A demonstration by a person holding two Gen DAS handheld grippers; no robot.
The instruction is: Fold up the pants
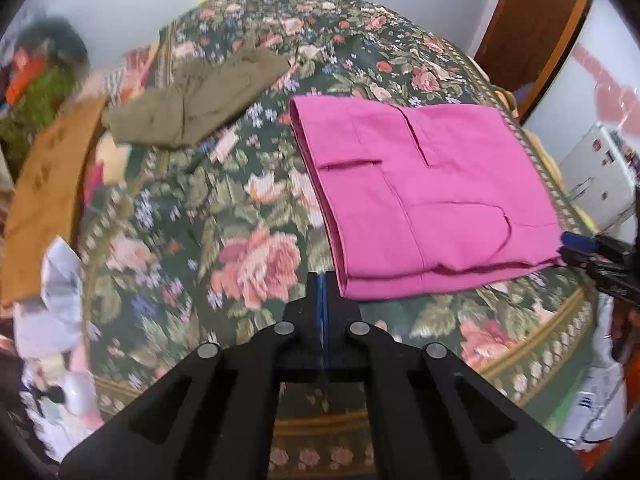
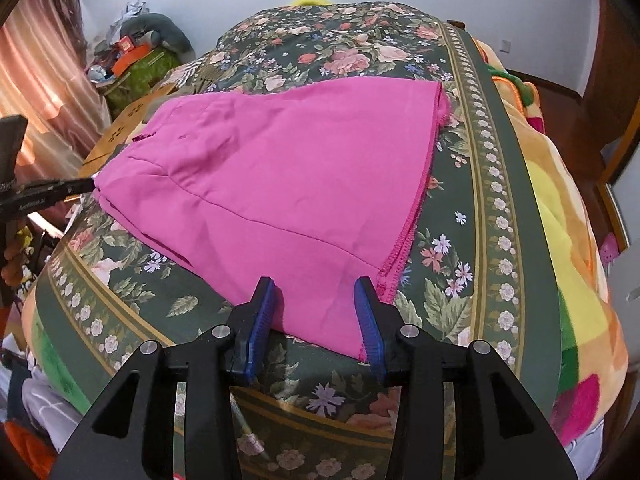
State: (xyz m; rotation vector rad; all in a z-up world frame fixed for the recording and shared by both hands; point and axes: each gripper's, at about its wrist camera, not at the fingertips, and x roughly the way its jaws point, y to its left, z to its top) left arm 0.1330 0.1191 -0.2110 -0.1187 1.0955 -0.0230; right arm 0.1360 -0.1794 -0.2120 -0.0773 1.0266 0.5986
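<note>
Pink pants [image 1: 424, 196] are laid folded on the flowered bedspread [image 1: 224, 216]. Left gripper [image 1: 322, 280] is clamped tight on nothing just beside them. Right gripper [image 2: 316, 300] is spread apart, near corner sitting loose between its pads.

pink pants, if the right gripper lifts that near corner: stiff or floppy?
Probably floppy: the pink pants lie flat in thin folded layers on the floral bedspread. Likely light. The layers may slide apart, since the open right gripper only straddles one corner.

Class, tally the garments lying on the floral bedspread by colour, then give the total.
Pink pants: 1
Olive garment: 1
Total: 2
</note>
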